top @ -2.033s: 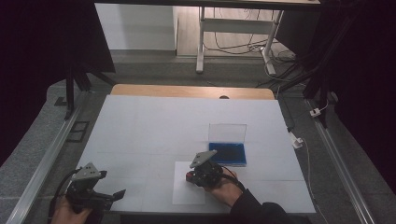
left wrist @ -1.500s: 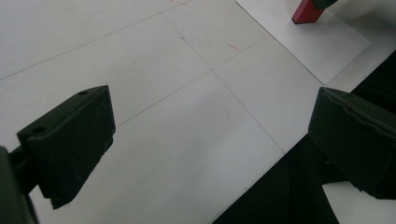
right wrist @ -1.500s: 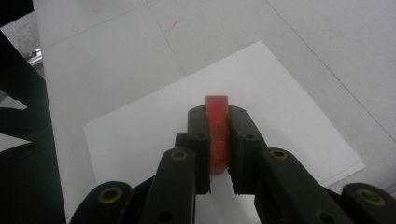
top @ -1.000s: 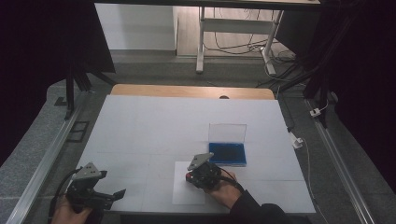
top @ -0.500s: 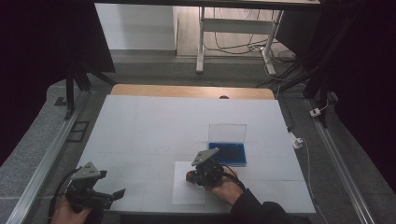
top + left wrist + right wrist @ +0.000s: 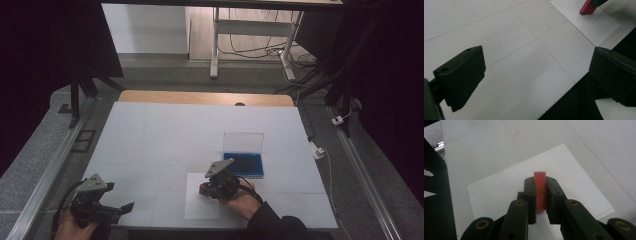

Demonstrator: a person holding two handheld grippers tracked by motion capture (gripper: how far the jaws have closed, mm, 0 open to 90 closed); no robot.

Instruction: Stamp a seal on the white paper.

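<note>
You had the red stamp (image 6: 540, 192) pinched between the fingers of your right gripper (image 6: 540, 195), its lower end down on the white sheet (image 6: 499, 192), or just above it; contact could not be told for sure. In the high view the stamp (image 6: 204, 189) stood near the sheet's (image 6: 197, 210) far right corner, under your right gripper (image 6: 212, 186). No printed mark showed on the paper around the stamp, so the pressing looked to be the step in hand, not yet finished.

Just beyond the sheet, to the right, the blue ink pad (image 6: 244, 164) lay with its clear lid (image 6: 243, 142) standing up; judging by that, the inking was likely done and the case was left to close once the stamp went back.

Left of the sheet, well apart from it, your left gripper (image 6: 112, 209) hung over the bare surface (image 6: 165, 135) with its fingers (image 6: 461, 75) spread wide and nothing between them. From there the stamp (image 6: 587, 7) showed at the sheet's (image 6: 596, 25) far side.
</note>
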